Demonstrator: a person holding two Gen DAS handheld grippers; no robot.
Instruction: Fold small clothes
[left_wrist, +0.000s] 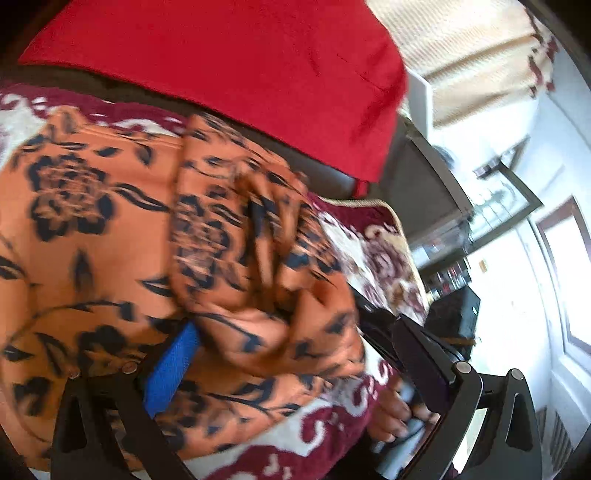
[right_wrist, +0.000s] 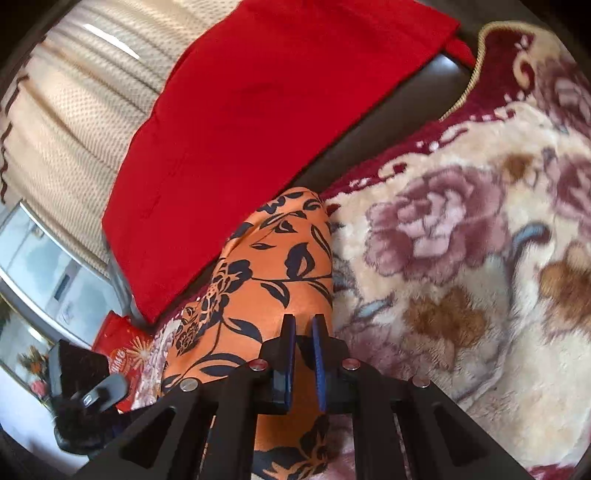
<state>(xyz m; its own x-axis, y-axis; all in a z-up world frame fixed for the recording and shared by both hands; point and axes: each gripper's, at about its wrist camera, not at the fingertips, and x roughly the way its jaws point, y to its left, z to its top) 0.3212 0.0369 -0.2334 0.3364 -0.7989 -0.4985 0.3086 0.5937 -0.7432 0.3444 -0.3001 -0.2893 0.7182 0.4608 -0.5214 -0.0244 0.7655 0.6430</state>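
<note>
An orange garment with a black flower print (left_wrist: 110, 229) lies on a plush floral blanket (left_wrist: 332, 417). In the left wrist view a bunched fold of it (left_wrist: 266, 280) hangs between the wide-apart fingers of my left gripper (left_wrist: 295, 350); the blue pad (left_wrist: 171, 369) shows at the left, and contact is blurred. In the right wrist view the same garment (right_wrist: 273, 273) runs forward from my right gripper (right_wrist: 303, 325), whose blue pads (right_wrist: 319, 354) stand nearly together with cloth under them.
A red cloth (left_wrist: 240, 74) (right_wrist: 258, 110) lies on a dark surface beyond the blanket (right_wrist: 461, 258). A person's hand (left_wrist: 391, 417) holds the other gripper at lower right. Cream curtains (right_wrist: 62, 122) and a red packet (right_wrist: 125, 354) are at the left.
</note>
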